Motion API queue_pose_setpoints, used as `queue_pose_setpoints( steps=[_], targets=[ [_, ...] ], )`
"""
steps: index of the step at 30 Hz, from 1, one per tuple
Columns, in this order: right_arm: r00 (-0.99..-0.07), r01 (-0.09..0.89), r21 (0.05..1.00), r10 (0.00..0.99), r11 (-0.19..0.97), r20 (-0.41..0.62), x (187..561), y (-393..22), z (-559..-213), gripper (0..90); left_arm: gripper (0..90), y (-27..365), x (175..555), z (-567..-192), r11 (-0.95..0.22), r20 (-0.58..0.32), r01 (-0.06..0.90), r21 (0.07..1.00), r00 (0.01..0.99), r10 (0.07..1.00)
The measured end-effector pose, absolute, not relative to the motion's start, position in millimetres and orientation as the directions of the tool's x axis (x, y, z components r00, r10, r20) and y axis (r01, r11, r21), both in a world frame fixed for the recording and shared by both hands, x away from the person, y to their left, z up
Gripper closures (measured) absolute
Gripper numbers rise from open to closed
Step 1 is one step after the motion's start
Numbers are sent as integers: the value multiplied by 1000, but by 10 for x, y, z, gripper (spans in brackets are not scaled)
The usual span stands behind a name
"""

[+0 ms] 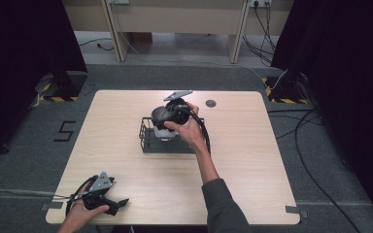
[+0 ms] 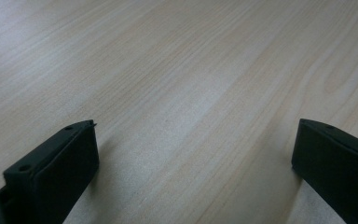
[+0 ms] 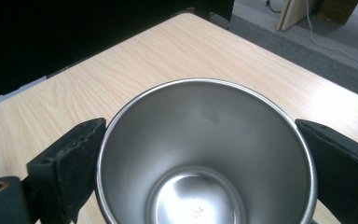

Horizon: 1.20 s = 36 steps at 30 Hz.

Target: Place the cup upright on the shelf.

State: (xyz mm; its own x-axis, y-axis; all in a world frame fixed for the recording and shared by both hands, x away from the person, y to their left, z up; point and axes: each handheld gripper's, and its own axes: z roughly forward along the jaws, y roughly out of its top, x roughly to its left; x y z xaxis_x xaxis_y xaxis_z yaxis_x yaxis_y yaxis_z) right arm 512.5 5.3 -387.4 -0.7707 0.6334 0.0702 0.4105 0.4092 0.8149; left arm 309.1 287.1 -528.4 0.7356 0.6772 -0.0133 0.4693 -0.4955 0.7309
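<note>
The wooden table (image 1: 126, 160) carries a black wire basket (image 1: 148, 141) just past its centre, toward twelve o'clock from the person, and the right gripper (image 1: 167, 121) hangs over that basket with a steel cup (image 3: 205, 158) between its jaws. The right gripper view looks straight down into the cup's open mouth, and the two black pads sit against the rim at nine and three o'clock, so the jaws are partly closed and clamped on the cup rather than standing free. Judged from the high view, the step in hand is lowering the cup into the basket; the pale body of the cup (image 1: 166, 134) appears inside the wire frame, though whether its base rests on the basket floor cannot be told. The next move likely calls for a straight descent with the cup kept upright and clear of the wire sides, then a release only once it stands. The left gripper (image 1: 119, 204) rests at the table's near edge, at about seven o'clock from the basket and well apart from it; the left gripper view has its jaws wide apart with bare wood between them, holding nothing. The high view gives the basket and both hands; the right gripper view gives the cup's interior and the pad contact.
</note>
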Motion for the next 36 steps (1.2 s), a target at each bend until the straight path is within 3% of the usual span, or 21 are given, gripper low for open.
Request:
queue_pose_setpoints(
  steps=[13,34,36],
  targets=[
    [-774,402,807,631,433,47,5110,43,-4058,57,0,2870,3090,-5285,-495,-15,470,731,736,677],
    [-748,381,805,663,455,-21,5057,106,-3954,46,0,2871,3091,-5284,-496,-13,469,731,737,676],
    [-747,369,826,665,426,-10,5036,98,-3901,80,0,2870,3090,-5285,-496,-14,469,731,737,676]
  ],
)
